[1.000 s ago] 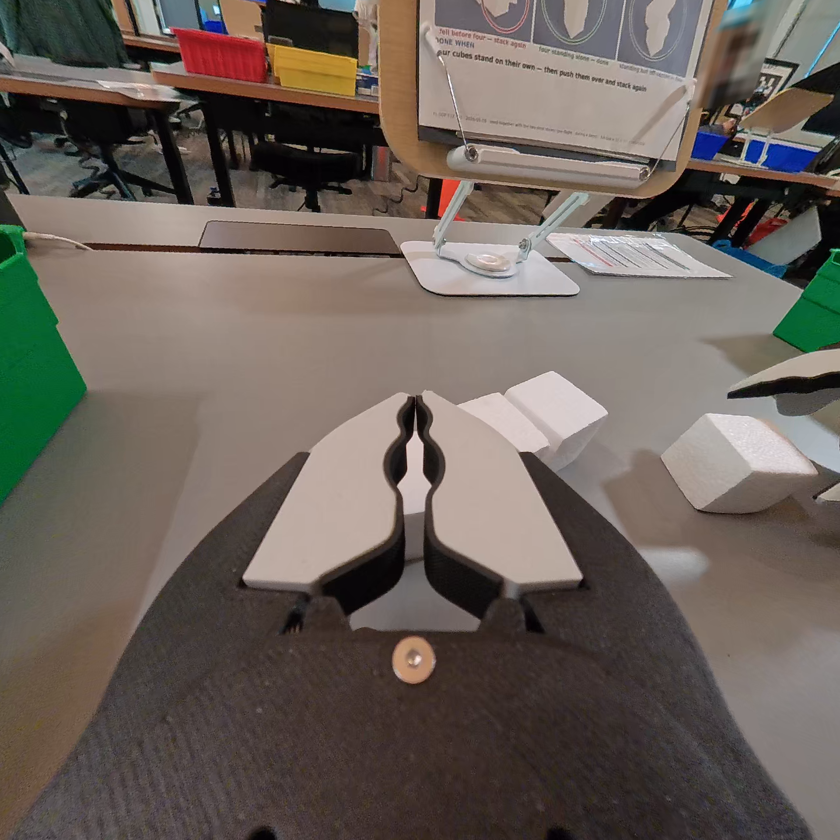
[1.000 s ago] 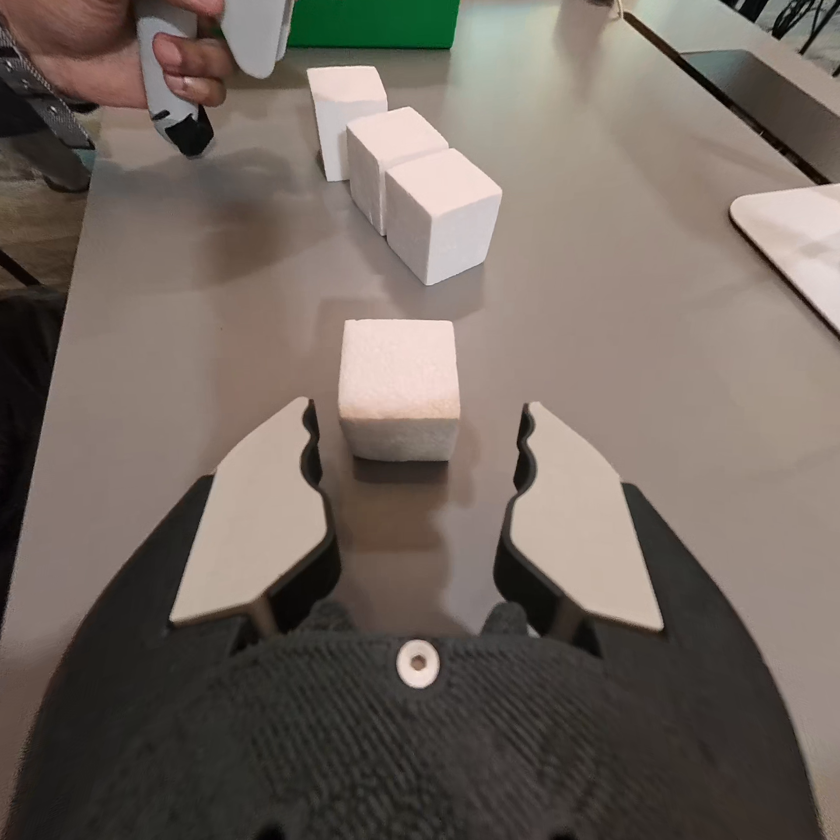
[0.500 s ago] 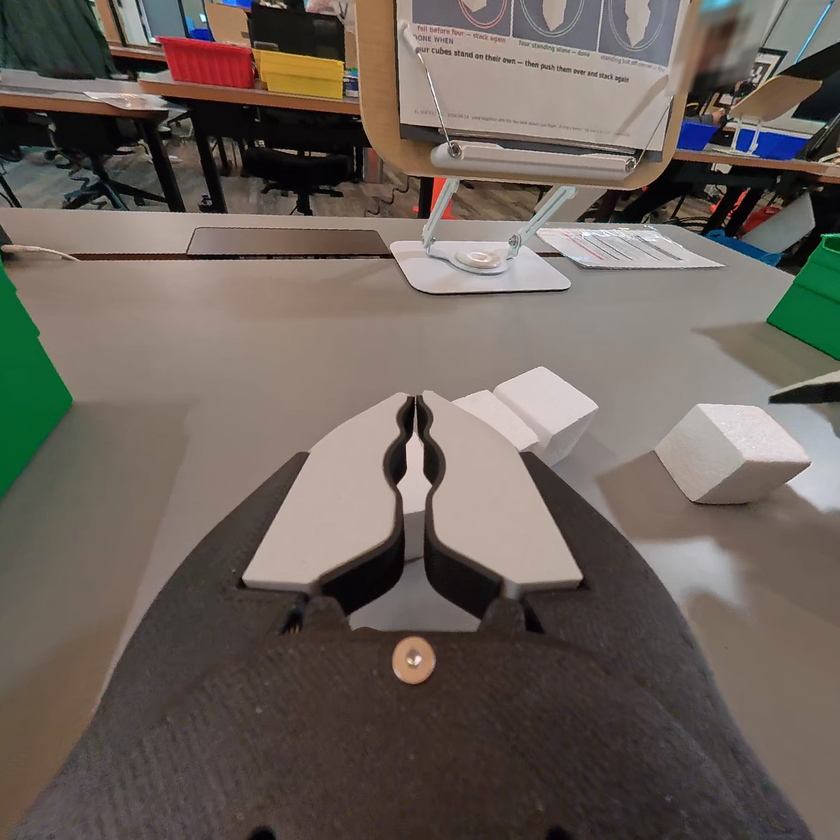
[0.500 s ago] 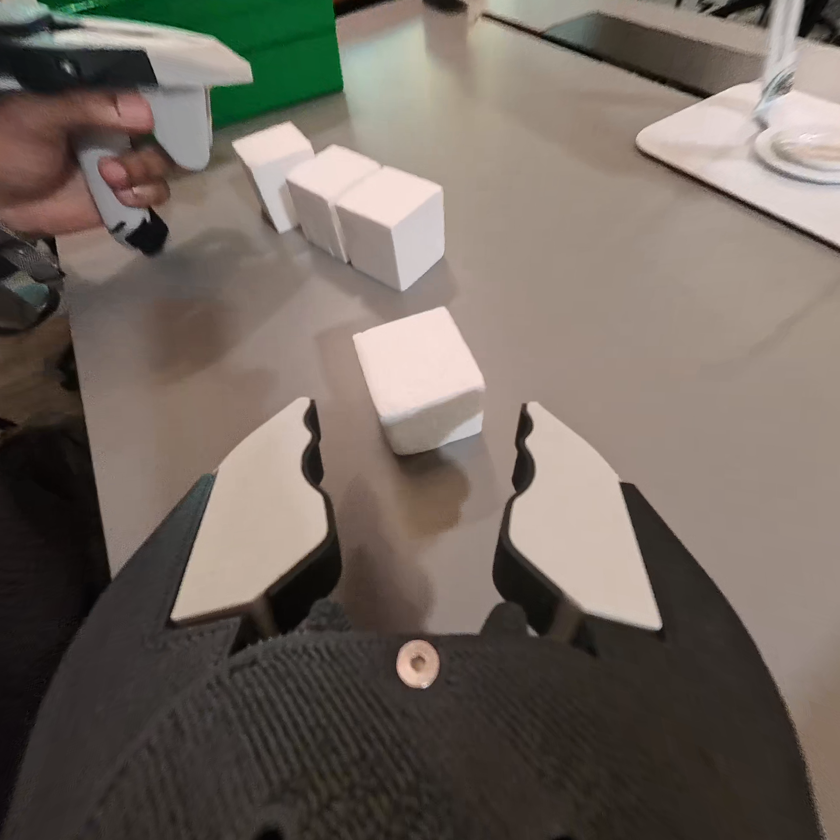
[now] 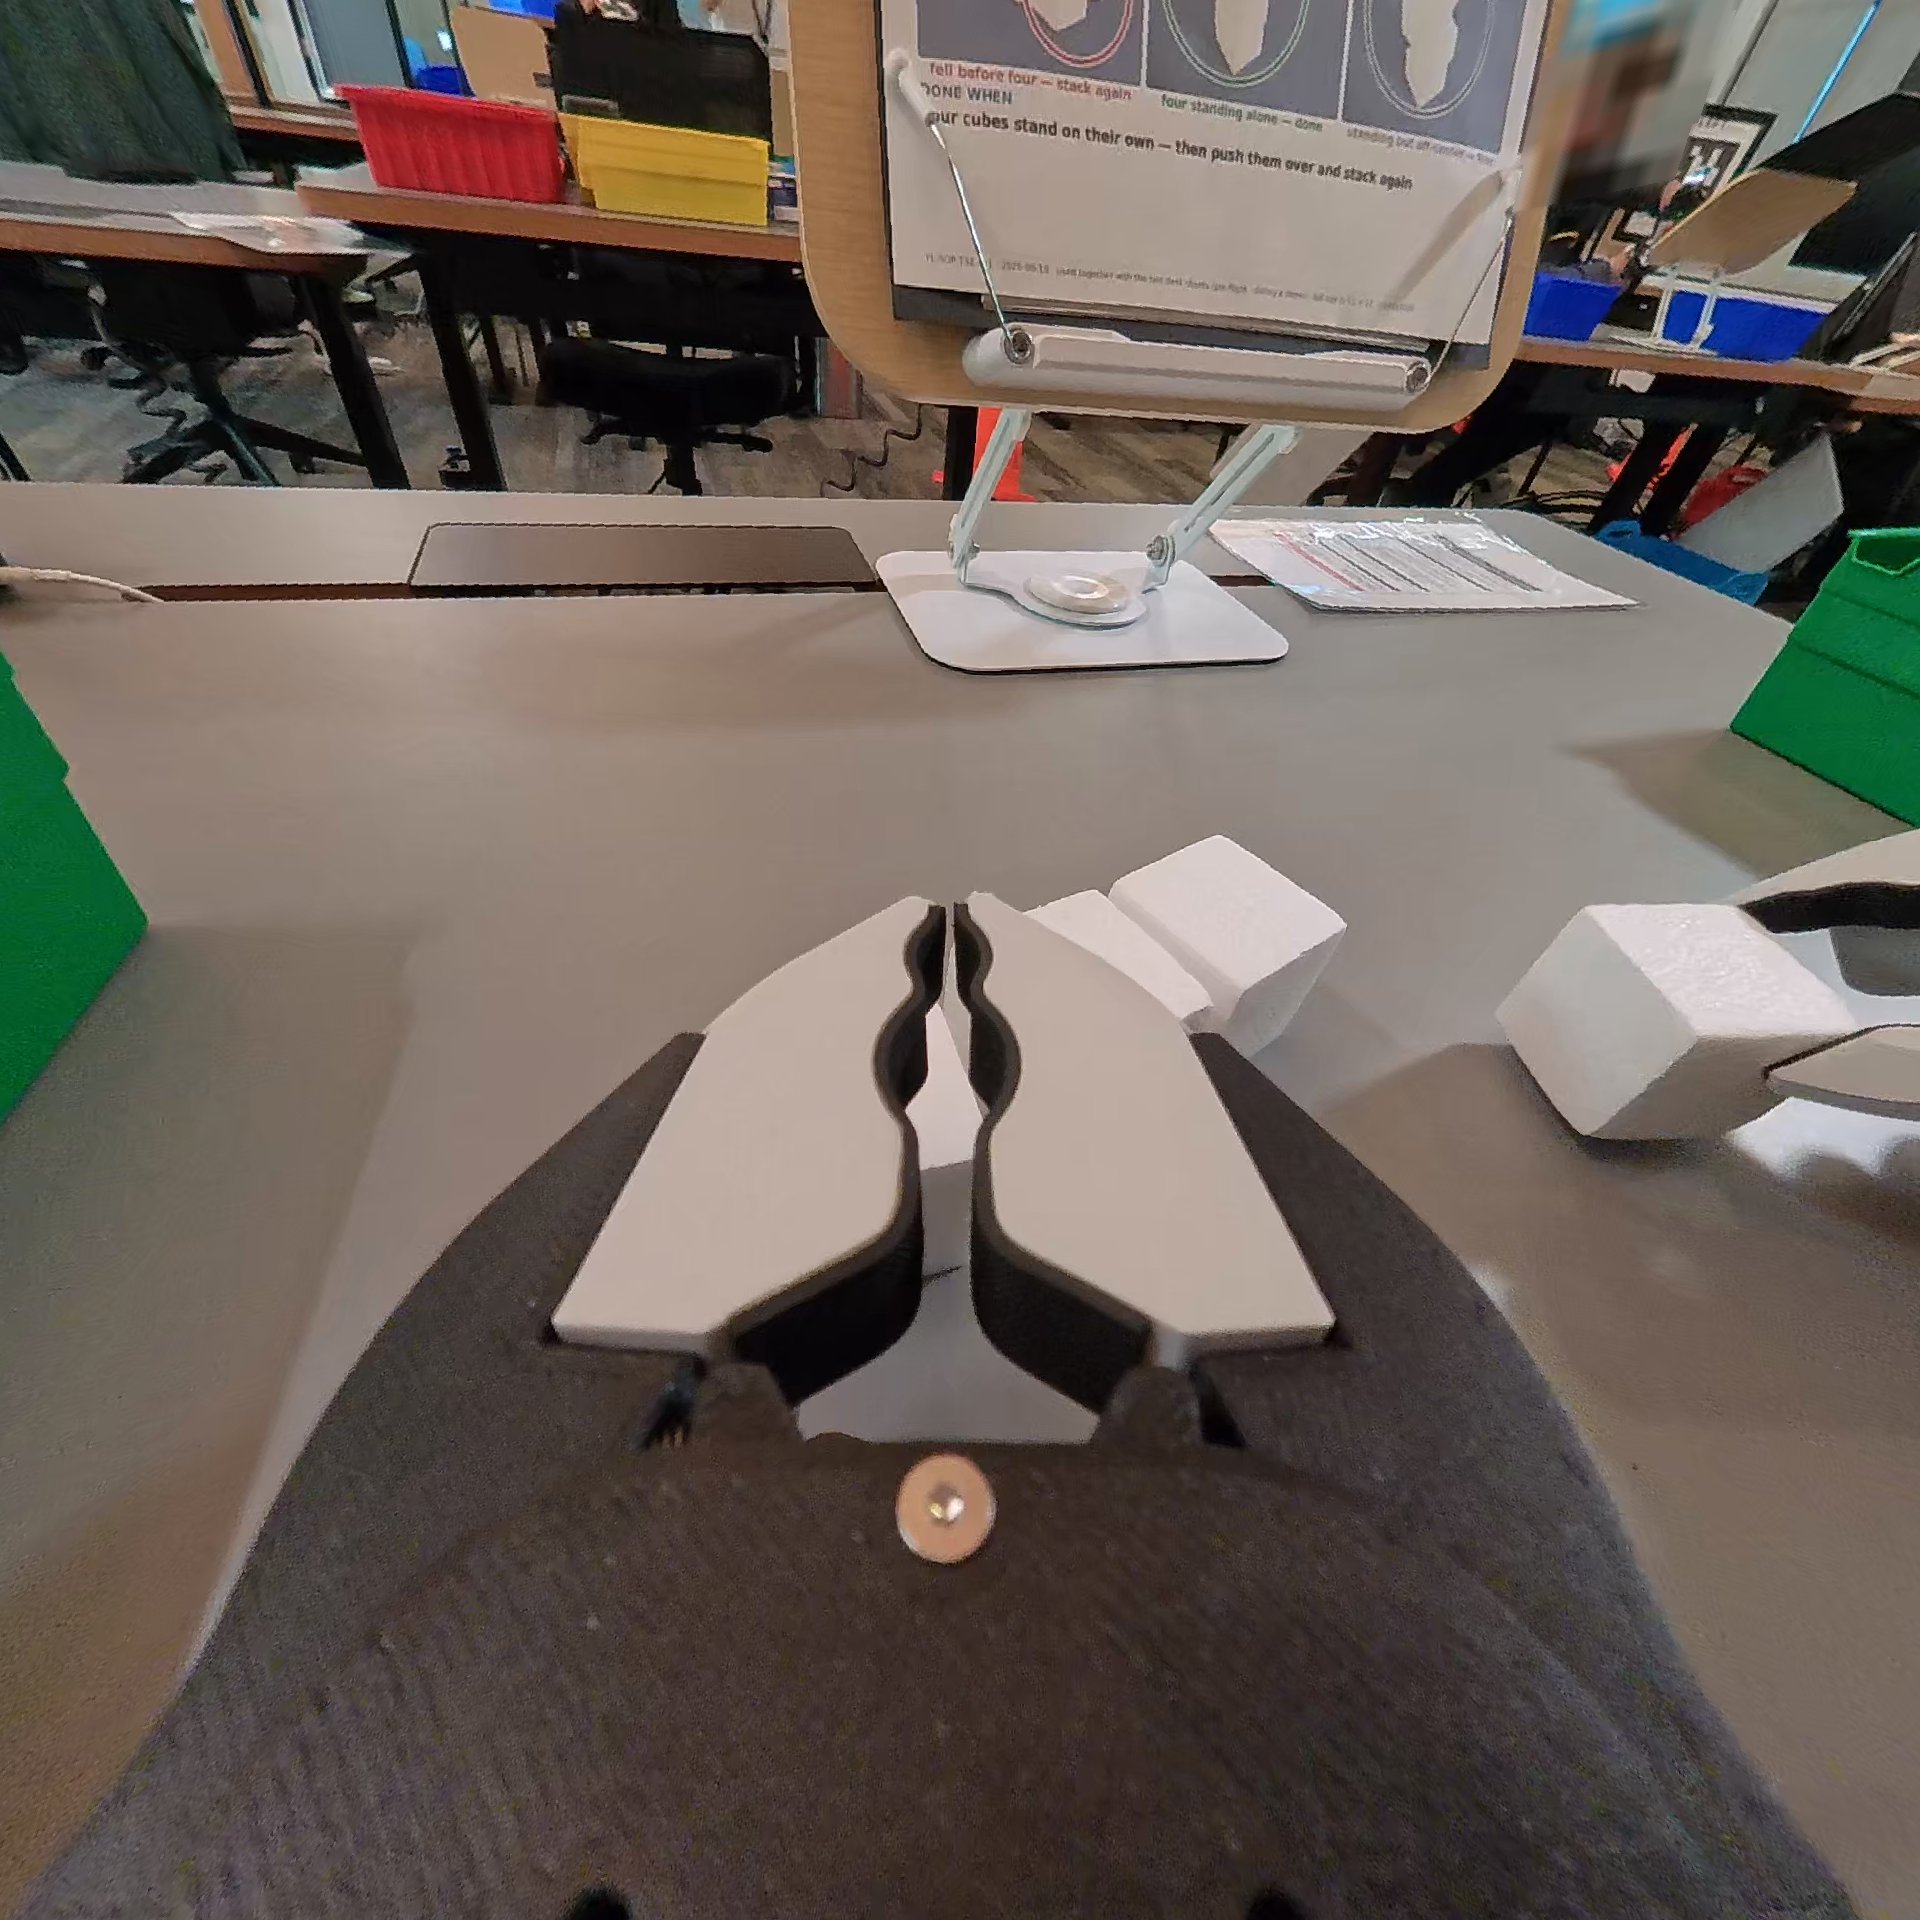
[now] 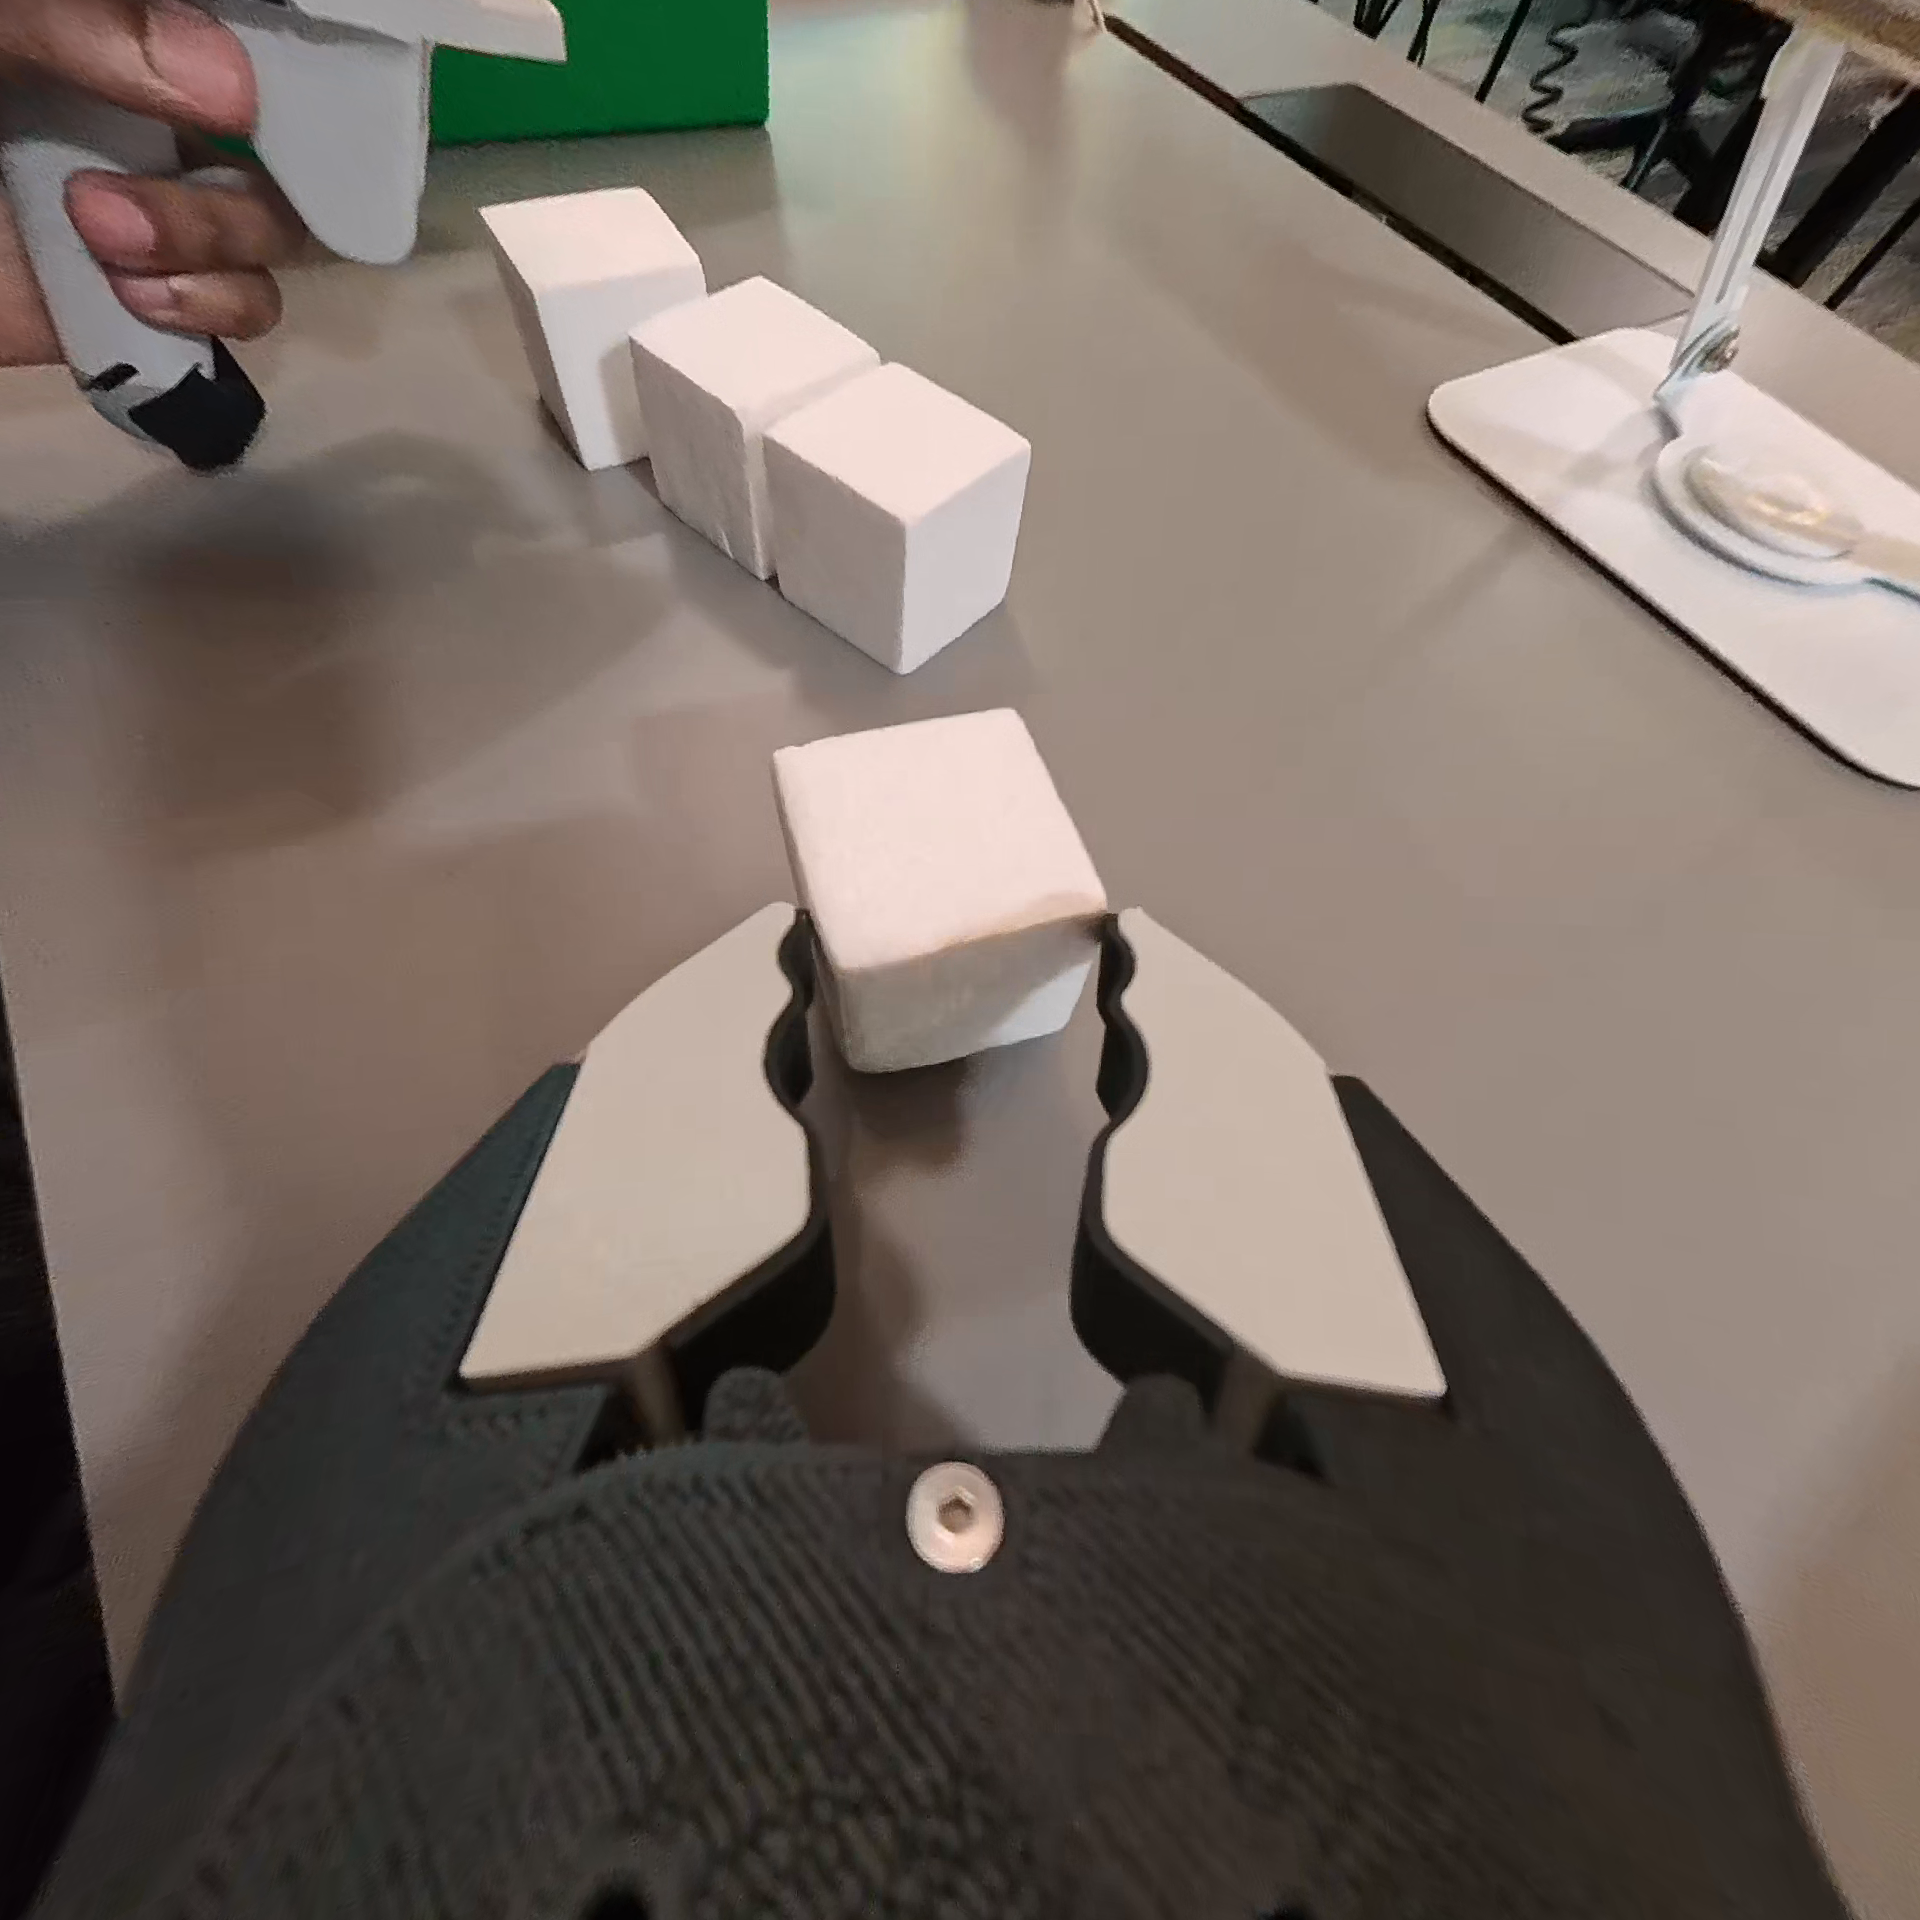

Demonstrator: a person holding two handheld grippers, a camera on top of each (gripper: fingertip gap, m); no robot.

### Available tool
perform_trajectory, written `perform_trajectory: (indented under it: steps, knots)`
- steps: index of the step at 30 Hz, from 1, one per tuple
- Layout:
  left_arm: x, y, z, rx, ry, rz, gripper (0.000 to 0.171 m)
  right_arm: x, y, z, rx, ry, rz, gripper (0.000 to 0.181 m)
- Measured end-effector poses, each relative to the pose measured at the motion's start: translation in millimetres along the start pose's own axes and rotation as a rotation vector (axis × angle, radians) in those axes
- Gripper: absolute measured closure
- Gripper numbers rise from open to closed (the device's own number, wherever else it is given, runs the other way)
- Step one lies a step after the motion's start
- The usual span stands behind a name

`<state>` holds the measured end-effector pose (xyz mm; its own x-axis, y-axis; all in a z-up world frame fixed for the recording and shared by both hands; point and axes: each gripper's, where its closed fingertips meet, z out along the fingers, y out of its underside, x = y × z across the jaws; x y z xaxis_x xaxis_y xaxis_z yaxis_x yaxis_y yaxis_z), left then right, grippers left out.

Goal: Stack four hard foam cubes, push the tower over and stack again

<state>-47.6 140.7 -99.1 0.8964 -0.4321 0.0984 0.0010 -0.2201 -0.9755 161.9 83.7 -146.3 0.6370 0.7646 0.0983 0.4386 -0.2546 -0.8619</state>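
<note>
Four white foam cubes lie on the grey table (image 6: 1299, 727). Three stand touching in a row (image 6: 727, 395). My left gripper (image 5: 951, 914) is shut and empty, hovering over the near end of that row. One cube shows through its finger gap and two (image 5: 1226, 935) beyond its tips. A hand (image 6: 135, 208) holds its handle (image 6: 343, 156) in the right wrist view. My right gripper (image 6: 954, 930) has its fingertips against both sides of the fourth, separate cube (image 6: 935, 862). That cube also shows between the right fingers in the left wrist view (image 5: 1673, 1008).
Green bins stand at the table's left (image 5: 52, 914) and right (image 5: 1849, 707) edges. A document stand with a white base plate (image 5: 1091, 623) stands at the back, also in the right wrist view (image 6: 1662, 499). A dark inset panel (image 5: 644, 556) and a plastic-sleeved sheet (image 5: 1423, 566) lie beside it. The grippers' ends are close to 25 cm from one another.
My right gripper moved forward onto the separate cube and closed its fingers from wide open to the cube's sides. My left gripper stayed shut and barely moved.
</note>
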Motion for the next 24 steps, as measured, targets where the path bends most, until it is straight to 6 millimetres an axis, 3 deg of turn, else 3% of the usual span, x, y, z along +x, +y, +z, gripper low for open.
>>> perform_trajectory:
  steps: [9,24]
  knots:
    - [3,0,-1,0.000,0.010,-0.003,0.169,-4,5,-2,0.016,-0.088,-0.036,0.128]
    - [5,4,1,-0.022,0.025,-0.022,0.168,-1,10,2,-0.019,-0.085,-0.088,0.128]
